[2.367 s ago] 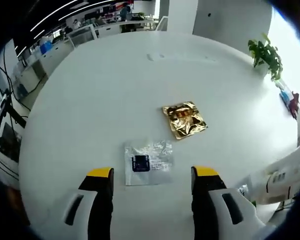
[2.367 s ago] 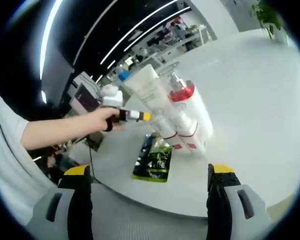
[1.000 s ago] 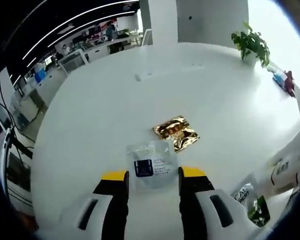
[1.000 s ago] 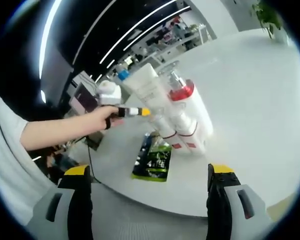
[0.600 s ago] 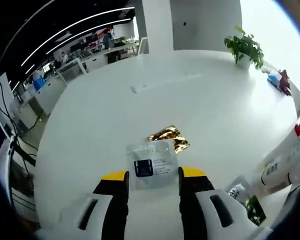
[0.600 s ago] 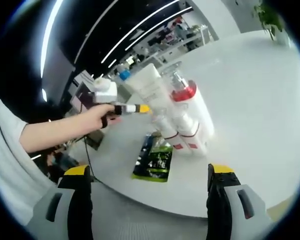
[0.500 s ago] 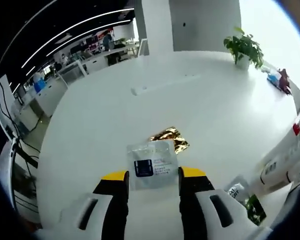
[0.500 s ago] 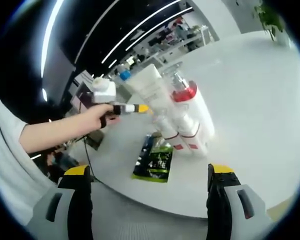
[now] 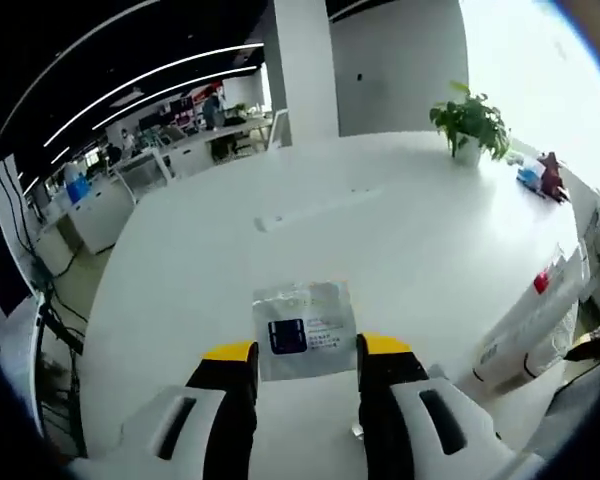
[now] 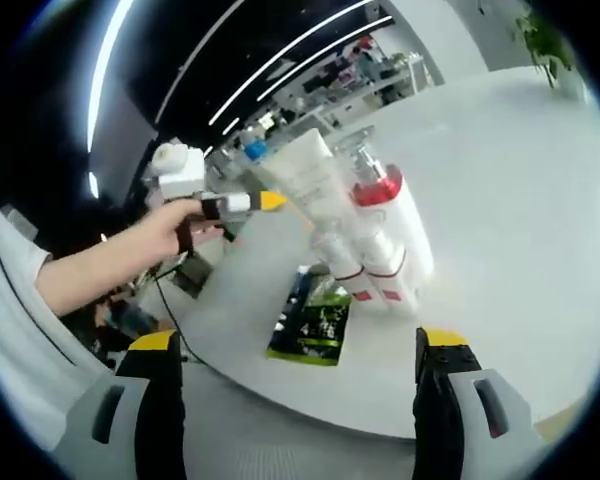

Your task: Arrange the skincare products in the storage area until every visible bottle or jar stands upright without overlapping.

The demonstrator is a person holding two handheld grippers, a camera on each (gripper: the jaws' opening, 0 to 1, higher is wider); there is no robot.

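My left gripper (image 9: 306, 348) is shut on a clear sachet (image 9: 302, 322) with a dark square label, held above the white table (image 9: 310, 230). At the right edge a white tube (image 9: 525, 325) with a red mark leans in view. From the right gripper view, a cluster of skincare products stands on the table: a tall white tube (image 10: 308, 178), a clear bottle with a red collar (image 10: 373, 185) and white bottles (image 10: 385, 262) with red bands. A green and black sachet (image 10: 315, 325) lies flat in front of them. My right gripper (image 10: 298, 342) is open and holds nothing.
A person's hand (image 10: 165, 228) holds the left gripper (image 10: 265, 201) up beside the cluster. A potted plant (image 9: 468, 120) and small coloured items (image 9: 535, 175) sit at the table's far side. Office desks (image 9: 180, 140) stand beyond the table edge.
My left gripper shut on the clear sachet and lifted it off the table. The gold sachet has left the view. In the right gripper view the hand with the left gripper rose.
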